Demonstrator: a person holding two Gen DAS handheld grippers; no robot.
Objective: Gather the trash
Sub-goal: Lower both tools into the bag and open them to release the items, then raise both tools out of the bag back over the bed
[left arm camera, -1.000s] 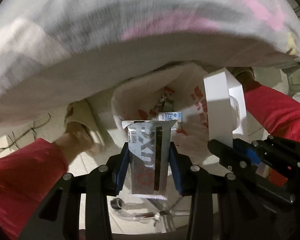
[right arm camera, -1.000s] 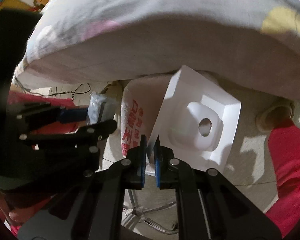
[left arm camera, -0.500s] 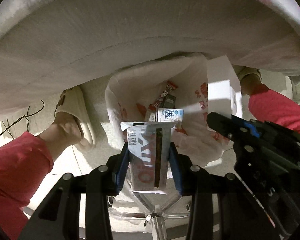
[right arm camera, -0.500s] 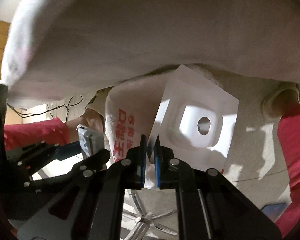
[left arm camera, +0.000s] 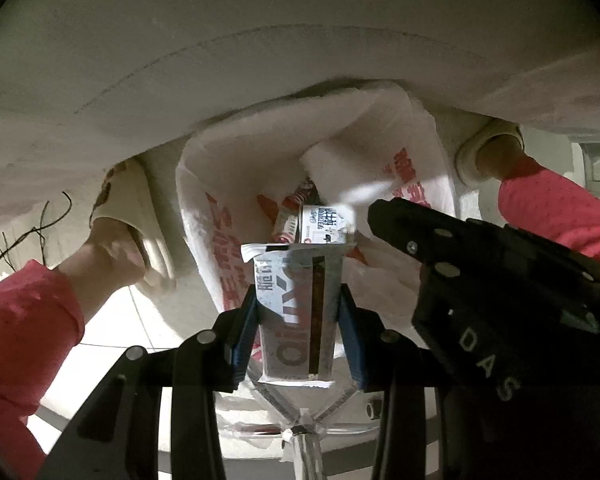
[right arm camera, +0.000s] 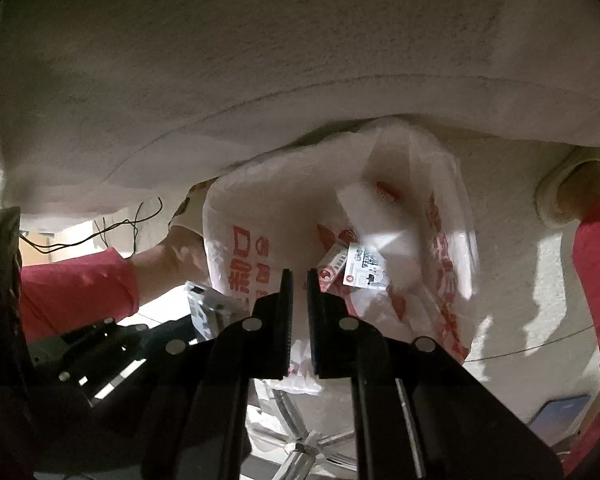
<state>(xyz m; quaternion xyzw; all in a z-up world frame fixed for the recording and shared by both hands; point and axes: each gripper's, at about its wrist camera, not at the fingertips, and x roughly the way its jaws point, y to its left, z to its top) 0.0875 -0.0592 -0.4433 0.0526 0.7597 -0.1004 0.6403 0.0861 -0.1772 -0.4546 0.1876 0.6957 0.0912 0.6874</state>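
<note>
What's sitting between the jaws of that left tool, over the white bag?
A silver snack wrapper, pinched upright between the blue pads of the left gripper, above the open bag. The left wrist view shows it best.

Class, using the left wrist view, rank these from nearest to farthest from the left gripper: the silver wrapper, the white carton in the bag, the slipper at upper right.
1. Silver wrapper, clamped in the left gripper.
2. White carton, just beyond, inside the plastic bag.
3. Slipper, upper right, outside the bag.

Pale padded cushion [left arm camera: 260, 60] overhead, cream slippers [left arm camera: 132, 200], red trouser legs [left arm camera: 24, 320], thin black wires [right arm camera: 112, 224].
</note>
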